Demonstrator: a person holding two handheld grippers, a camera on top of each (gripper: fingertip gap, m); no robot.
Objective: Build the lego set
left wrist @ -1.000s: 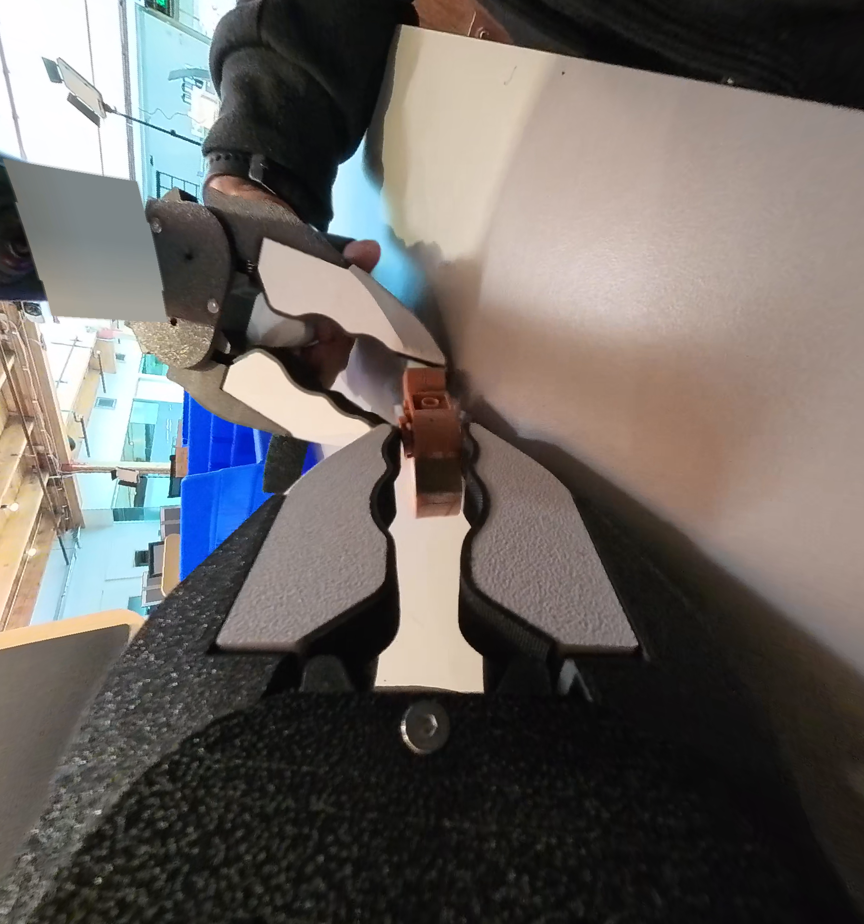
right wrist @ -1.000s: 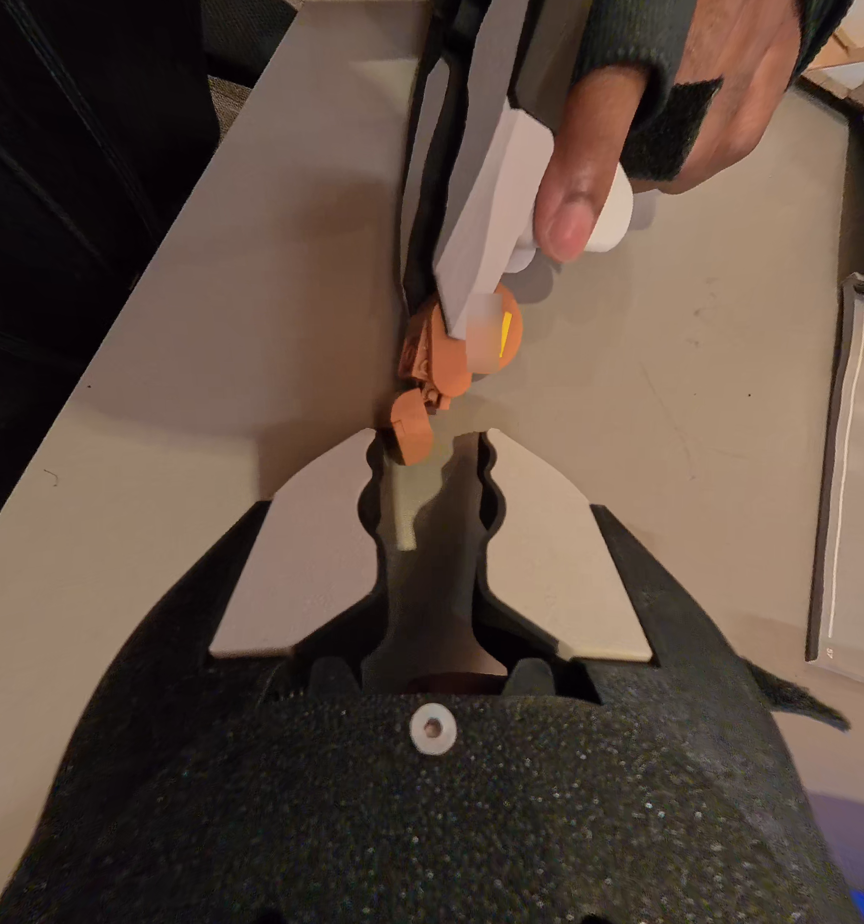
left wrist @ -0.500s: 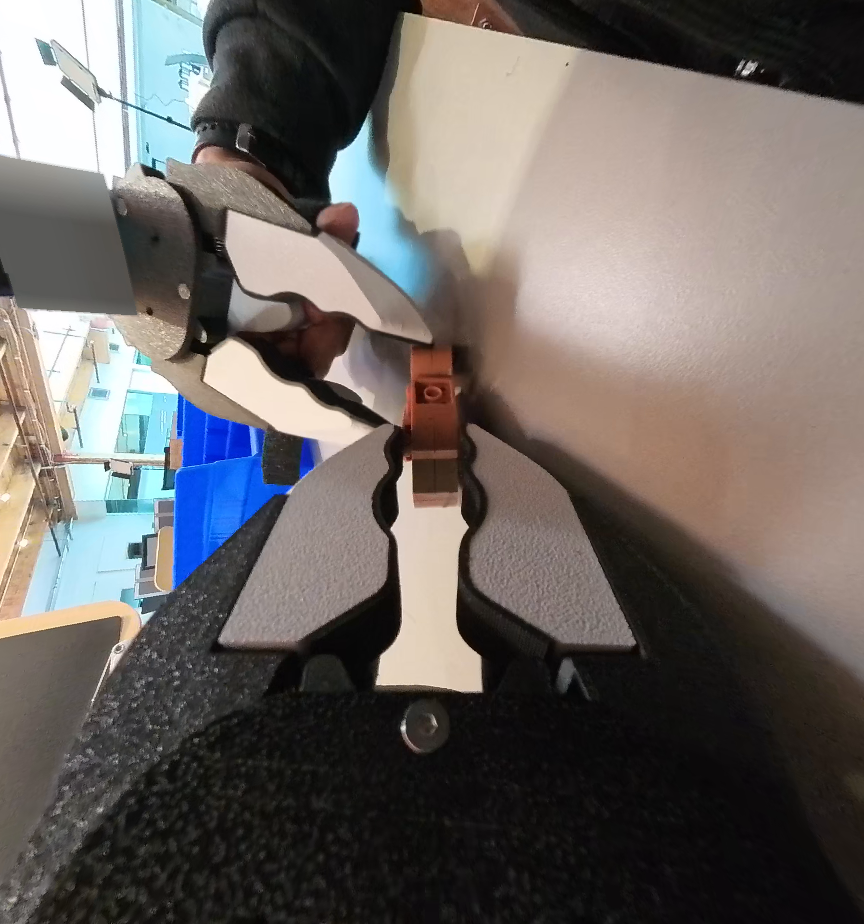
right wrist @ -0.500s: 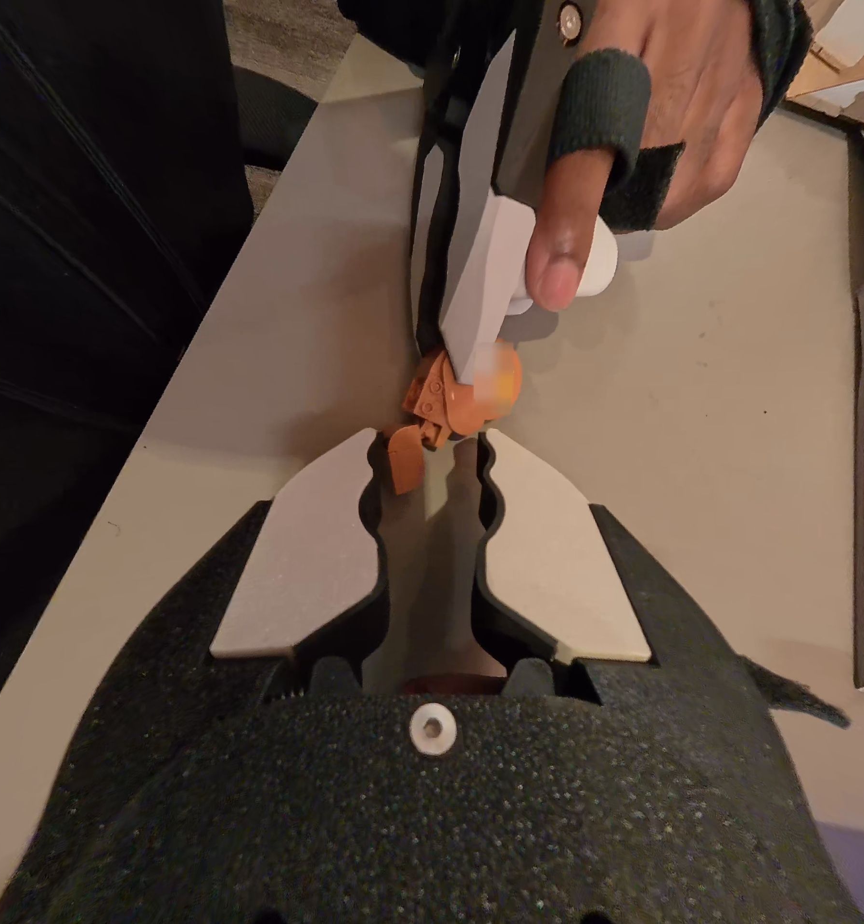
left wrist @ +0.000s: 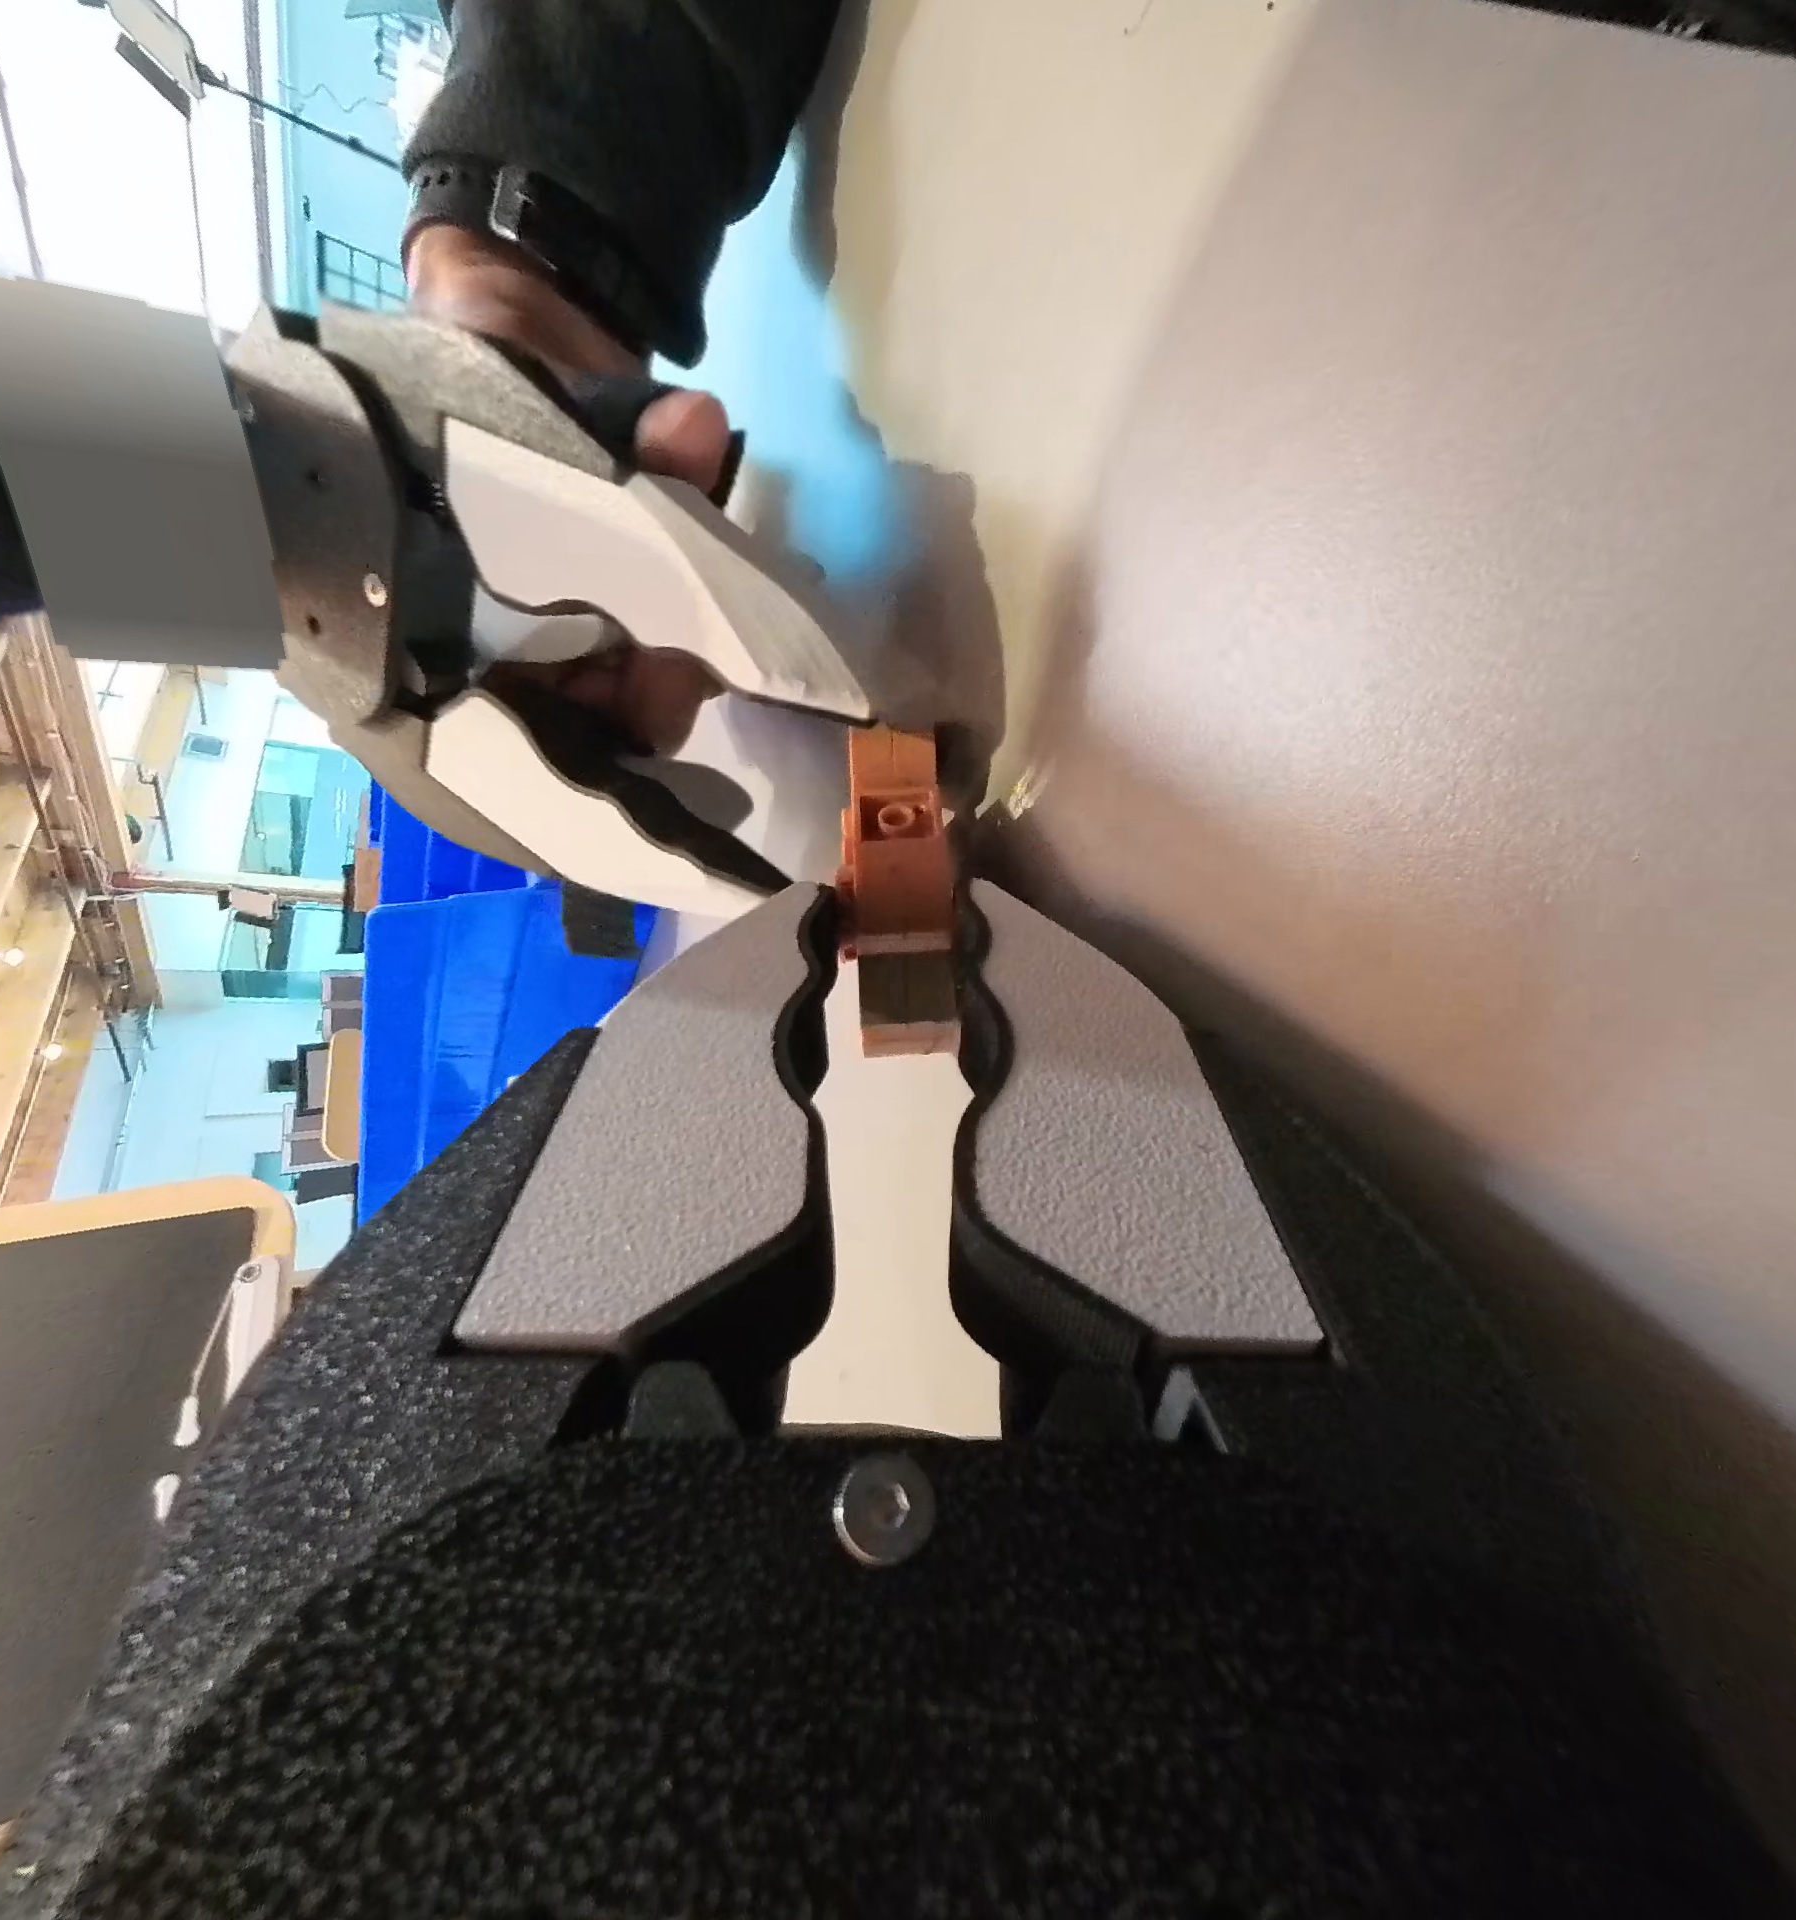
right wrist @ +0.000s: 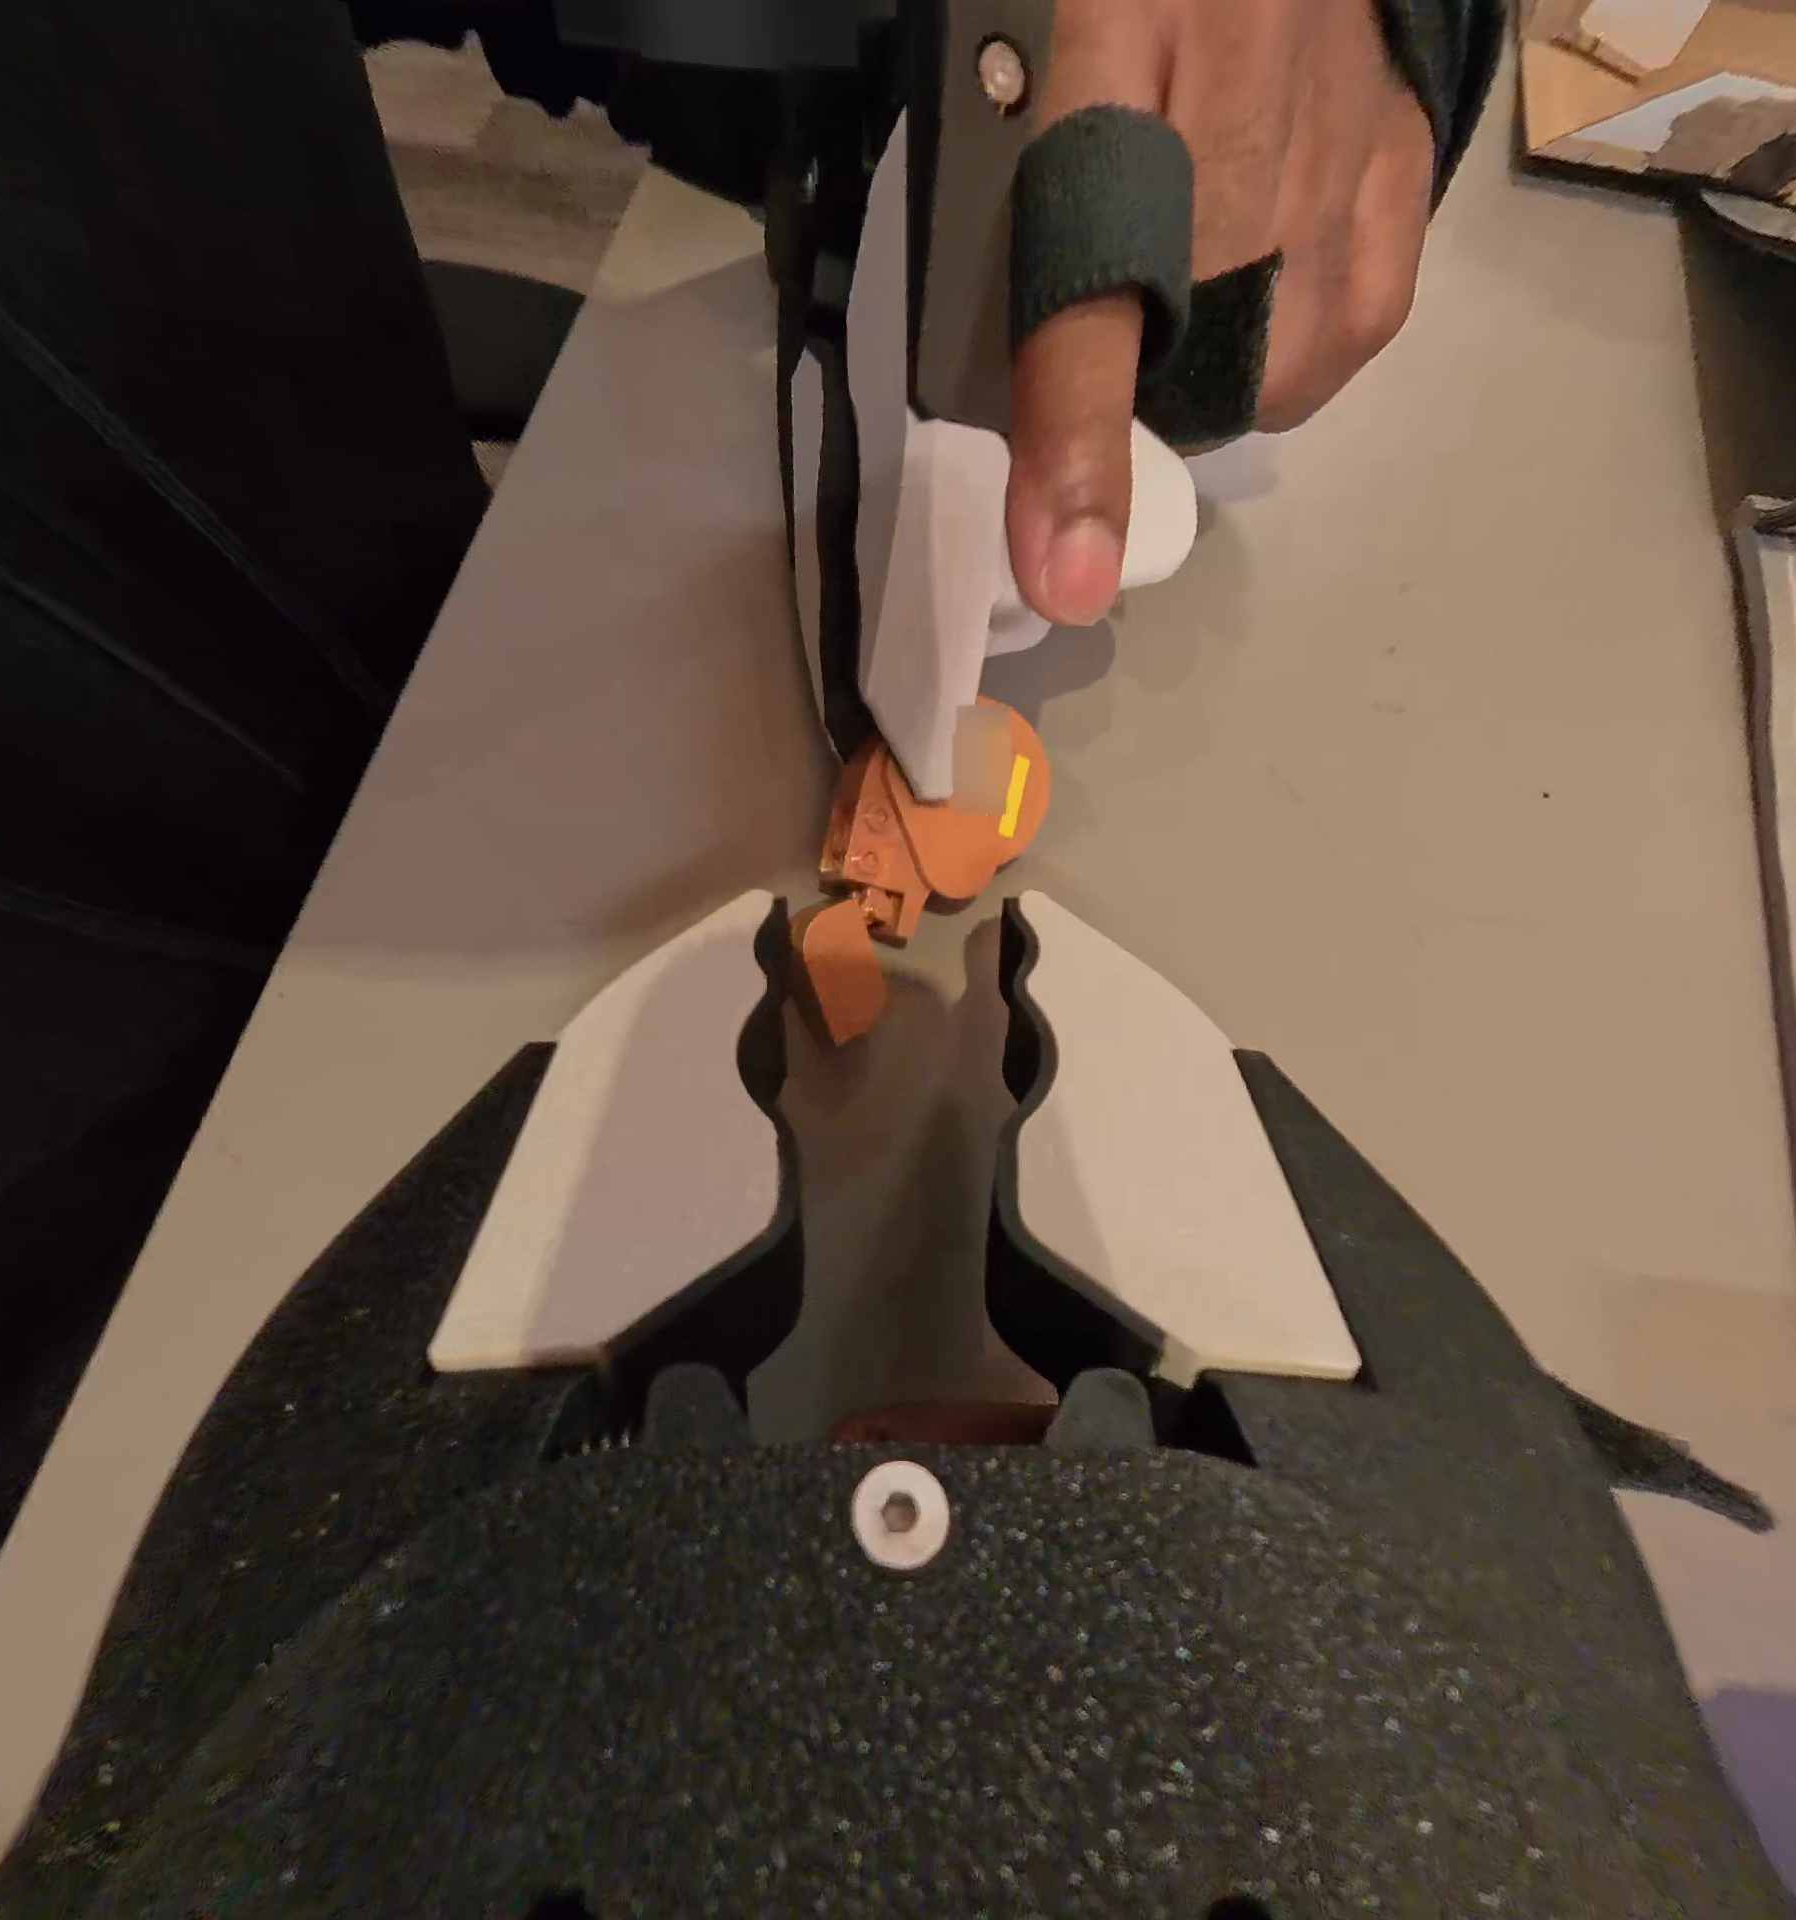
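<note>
While the left gripper (left wrist: 899, 935) clamps an orange brick assy (left wrist: 899, 862), it sits low over the table (right wrist: 1393, 831). Right gripper (right wrist: 889, 935) is part open w/ a loose-hanging orange piece (right wrist: 837, 977) against its left pad only, nothing gripped.

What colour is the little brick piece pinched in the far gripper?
Orange-brown brick piece, with a small yellow stripe; right wrist view shows it best.

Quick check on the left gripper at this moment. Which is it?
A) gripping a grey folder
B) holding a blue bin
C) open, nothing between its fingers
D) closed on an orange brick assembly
D: in the left wrist view the left gripper has both pads against the sides of the orange brick assembly, and the right wrist view shows the same piece pinched at its fingertips above the grey table.
</note>
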